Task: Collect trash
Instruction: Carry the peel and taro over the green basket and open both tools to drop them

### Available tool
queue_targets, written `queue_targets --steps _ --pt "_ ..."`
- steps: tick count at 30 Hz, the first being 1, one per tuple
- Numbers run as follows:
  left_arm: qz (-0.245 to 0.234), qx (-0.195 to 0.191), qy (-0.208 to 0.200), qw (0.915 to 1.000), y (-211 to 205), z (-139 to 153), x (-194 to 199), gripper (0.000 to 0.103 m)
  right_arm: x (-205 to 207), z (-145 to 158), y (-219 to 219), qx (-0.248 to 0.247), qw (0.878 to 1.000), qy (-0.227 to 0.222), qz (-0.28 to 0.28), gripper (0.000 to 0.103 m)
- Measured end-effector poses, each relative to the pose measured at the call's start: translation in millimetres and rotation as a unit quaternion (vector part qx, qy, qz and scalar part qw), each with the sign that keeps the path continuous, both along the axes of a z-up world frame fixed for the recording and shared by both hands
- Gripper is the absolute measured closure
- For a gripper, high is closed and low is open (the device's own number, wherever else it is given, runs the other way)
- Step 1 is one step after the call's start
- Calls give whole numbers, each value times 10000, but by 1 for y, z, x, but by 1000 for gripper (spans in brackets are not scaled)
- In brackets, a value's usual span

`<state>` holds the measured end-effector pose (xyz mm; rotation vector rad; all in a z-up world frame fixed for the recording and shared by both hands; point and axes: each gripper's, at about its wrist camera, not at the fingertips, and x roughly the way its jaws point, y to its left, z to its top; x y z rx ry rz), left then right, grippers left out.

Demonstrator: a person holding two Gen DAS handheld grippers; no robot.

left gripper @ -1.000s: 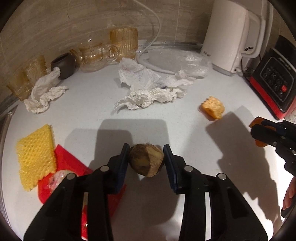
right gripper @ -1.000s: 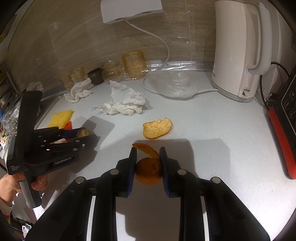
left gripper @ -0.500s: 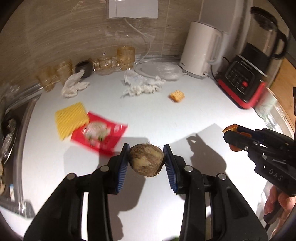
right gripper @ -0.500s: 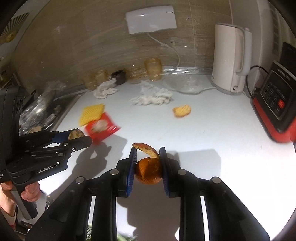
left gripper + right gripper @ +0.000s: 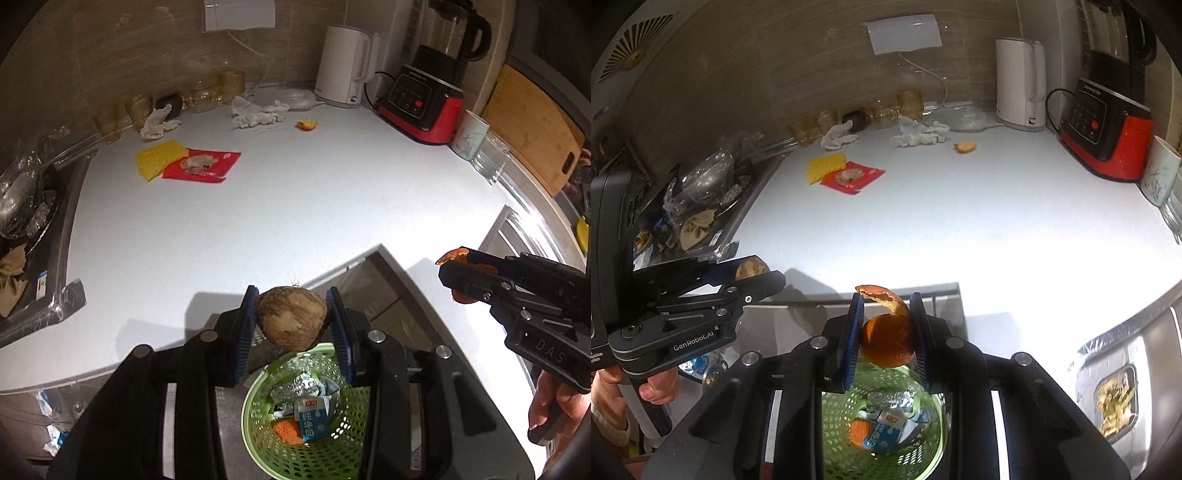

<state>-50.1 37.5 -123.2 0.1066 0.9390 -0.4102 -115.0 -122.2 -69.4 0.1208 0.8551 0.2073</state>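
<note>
White counter (image 5: 295, 206) carries a red wrapper (image 5: 207, 168), tissues (image 5: 255, 114) and a peel scrap (image 5: 306, 124). Green basket (image 5: 332, 450) sits below its edge. Left gripper (image 5: 291, 325) clamps a brown root (image 5: 291, 319); right gripper (image 5: 886, 332) pinches orange peel (image 5: 888, 338), both over the basket.

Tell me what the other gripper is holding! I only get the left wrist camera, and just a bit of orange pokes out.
Observer: The right gripper is shut on an orange peel, a curled cup with a strip sticking up.
Child: Is it over the basket?
Observer: Yes. In the right wrist view the green basket lies right below the peel.
Child: What else can't I see?
Observer: A foil tray of food scraps, low on that view's right side.
</note>
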Motion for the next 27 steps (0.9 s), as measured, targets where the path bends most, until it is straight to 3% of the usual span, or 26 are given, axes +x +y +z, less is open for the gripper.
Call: queue_targets --steps 9,19,20,22,24,27 --pt "-372 114 322 9987 4 -36 -60 66 -59 -29 6 -18 9985 424 -342 77" --pt "-627 90 696 9956 1 -59 -77 66 -75 -32 8 -107 9974 489 -520 77" --pt "-633 95 714 9954 1 -60 -78 63 -76 -32 9 -115 9974 487 -518 77" --pt "-651 85 682 9955 1 -57 -80 41 -77 -31 10 -131 9974 484 -516 77" --pt "-668 133 474 9965 -1 -50 -84 30 -78 -31 11 -143 9974 486 -517 77" --pt "-733 215 306 9966 -3 -40 -87 22 -78 -32 11 -153 9973 501 -521 77"
